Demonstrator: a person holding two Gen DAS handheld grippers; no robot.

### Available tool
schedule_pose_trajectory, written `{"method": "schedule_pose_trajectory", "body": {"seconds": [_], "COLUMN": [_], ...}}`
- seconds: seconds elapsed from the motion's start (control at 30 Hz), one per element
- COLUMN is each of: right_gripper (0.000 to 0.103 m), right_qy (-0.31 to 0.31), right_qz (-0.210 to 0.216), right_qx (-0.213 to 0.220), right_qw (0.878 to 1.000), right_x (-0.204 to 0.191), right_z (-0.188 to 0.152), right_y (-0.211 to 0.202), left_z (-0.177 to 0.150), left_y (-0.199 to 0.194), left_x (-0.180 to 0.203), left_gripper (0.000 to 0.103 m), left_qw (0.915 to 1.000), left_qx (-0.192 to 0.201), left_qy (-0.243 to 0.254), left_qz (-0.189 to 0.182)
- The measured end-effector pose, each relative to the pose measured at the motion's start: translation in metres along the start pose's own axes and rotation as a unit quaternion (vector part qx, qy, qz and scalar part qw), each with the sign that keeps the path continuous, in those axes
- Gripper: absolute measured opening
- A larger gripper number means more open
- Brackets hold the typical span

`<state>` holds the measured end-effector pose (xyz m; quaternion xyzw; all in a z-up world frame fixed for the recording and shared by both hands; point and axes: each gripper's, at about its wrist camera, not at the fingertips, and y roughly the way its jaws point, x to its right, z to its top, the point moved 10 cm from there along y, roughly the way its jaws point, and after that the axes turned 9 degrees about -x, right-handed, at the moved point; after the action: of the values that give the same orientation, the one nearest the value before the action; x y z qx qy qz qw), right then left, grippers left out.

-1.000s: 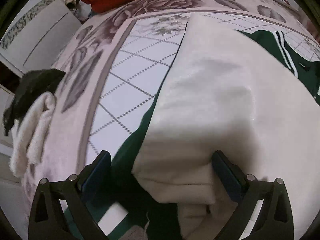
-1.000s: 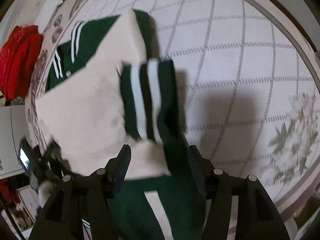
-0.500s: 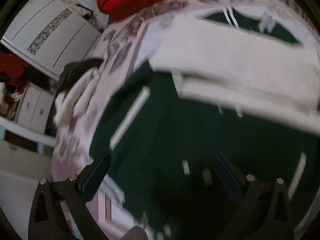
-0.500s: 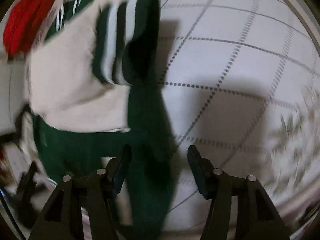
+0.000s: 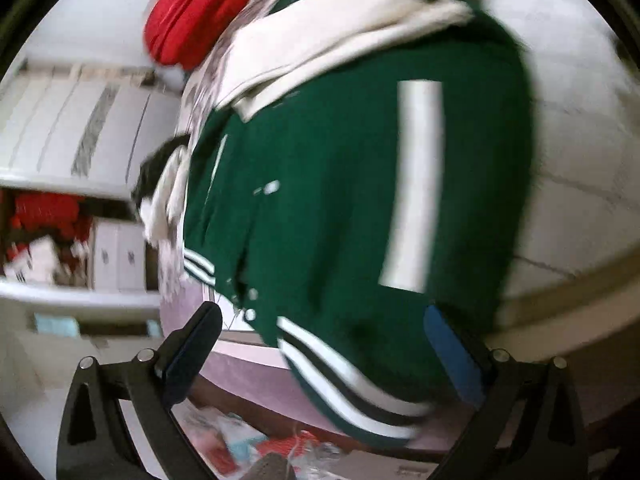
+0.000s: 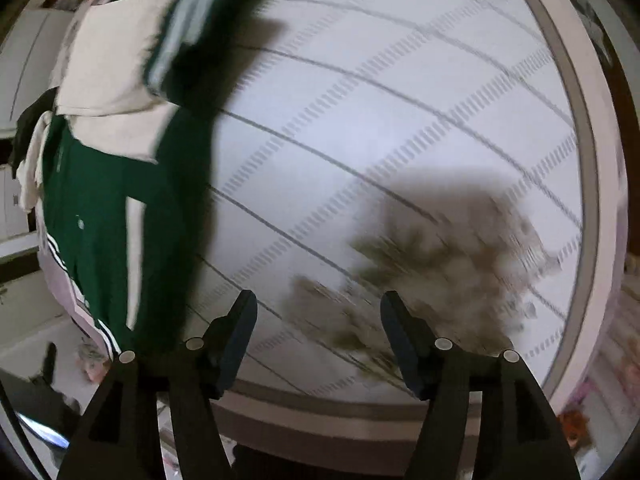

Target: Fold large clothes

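A green varsity jacket (image 5: pixel 328 200) with cream sleeves (image 5: pixel 320 40) and striped hem lies on the bed, sleeves folded across its upper part. My left gripper (image 5: pixel 324 344) is open and empty, just above the jacket's striped hem at the bed's near edge. In the right wrist view the jacket (image 6: pixel 100 200) lies at the left. My right gripper (image 6: pixel 320 328) is open and empty over bare bedspread (image 6: pixel 400 120), to the right of the jacket.
A red garment (image 5: pixel 192 16) lies at the far end of the bed. A black and cream cloth pile (image 5: pixel 160 184) hangs at the bed's left edge. White cabinets (image 5: pixel 80 128) stand beyond. Clutter lies on the floor below the bed edge.
Both grippers have pulled back from the folded cream sleeves towards the bed's near edge. The left now hovers over the hem, and the right has swung right, off the jacket.
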<state>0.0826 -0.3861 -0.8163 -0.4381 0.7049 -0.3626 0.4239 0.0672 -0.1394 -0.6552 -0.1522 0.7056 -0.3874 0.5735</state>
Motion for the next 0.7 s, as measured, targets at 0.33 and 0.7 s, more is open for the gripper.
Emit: {"method": "schedule_pose_trajectory", "body": {"seconds": [0.33,0.7], "right_gripper": [0.066,0.066], "right_qy": [0.017,0.016], "right_qz": [0.012,0.031], "right_qx": [0.001,0.009], "right_qw": [1.0,0.999], "right_x": [0.011,-0.003], "right_z": [0.011,0.03], "right_y": [0.021,0.012], "left_z": [0.019,0.003], "left_y": [0.028,0.033], "left_x": [0.038,0.049], "left_gripper": [0.103,0.103], "left_qw": [0.9981,0.9983], "left_qx": [-0.01,-0.034], "left_qy": [0.03,0.033], "left_qz": [0.053,0.035]}}
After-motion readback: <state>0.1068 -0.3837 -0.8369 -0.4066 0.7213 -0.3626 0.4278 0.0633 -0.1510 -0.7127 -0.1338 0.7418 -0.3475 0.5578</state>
